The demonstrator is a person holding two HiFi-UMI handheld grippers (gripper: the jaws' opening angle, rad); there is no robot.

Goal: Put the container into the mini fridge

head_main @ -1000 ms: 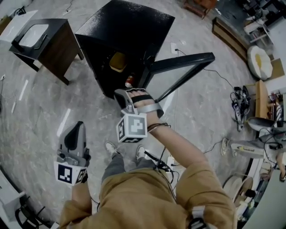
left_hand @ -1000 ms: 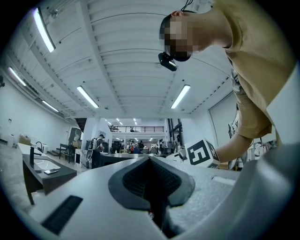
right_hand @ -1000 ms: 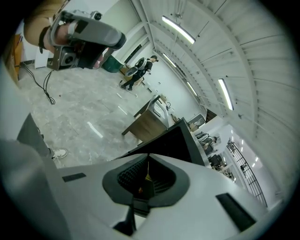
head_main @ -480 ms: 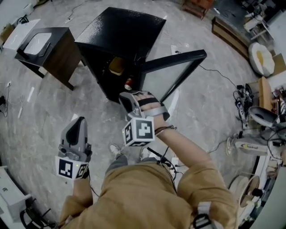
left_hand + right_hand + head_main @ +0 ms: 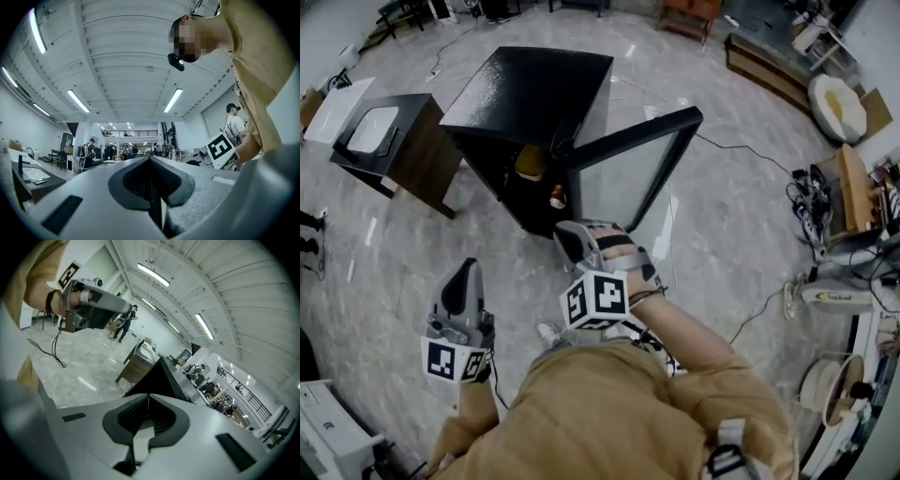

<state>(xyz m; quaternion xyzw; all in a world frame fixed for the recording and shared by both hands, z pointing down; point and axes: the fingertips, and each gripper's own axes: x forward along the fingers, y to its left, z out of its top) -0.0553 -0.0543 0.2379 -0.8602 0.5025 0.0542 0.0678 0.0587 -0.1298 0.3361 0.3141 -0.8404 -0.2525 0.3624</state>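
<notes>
The black mini fridge [image 5: 534, 94] stands on the floor with its glass door [image 5: 628, 173] swung open to the right. Inside it a yellow container [image 5: 530, 161] sits on a shelf, with a red can [image 5: 557, 197] lower down. My right gripper [image 5: 572, 239] is shut and empty, held just in front of the fridge opening and apart from it. My left gripper [image 5: 464, 281] hangs lower left, shut, holding nothing. In the left gripper view the shut gripper [image 5: 151, 161] points up at the ceiling. In the right gripper view the shut gripper [image 5: 149, 399] faces the fridge [image 5: 157, 378].
A dark side table [image 5: 394, 141] with a white tray on top stands left of the fridge. Cables [image 5: 741, 150] trail over the marble floor to the right. Shelves and clutter [image 5: 844, 178] line the right edge. White equipment [image 5: 328, 441] sits at the bottom left.
The view has pulled back from the fridge. My right gripper has drawn away from the opening toward my body. The left gripper stays low at the left.
</notes>
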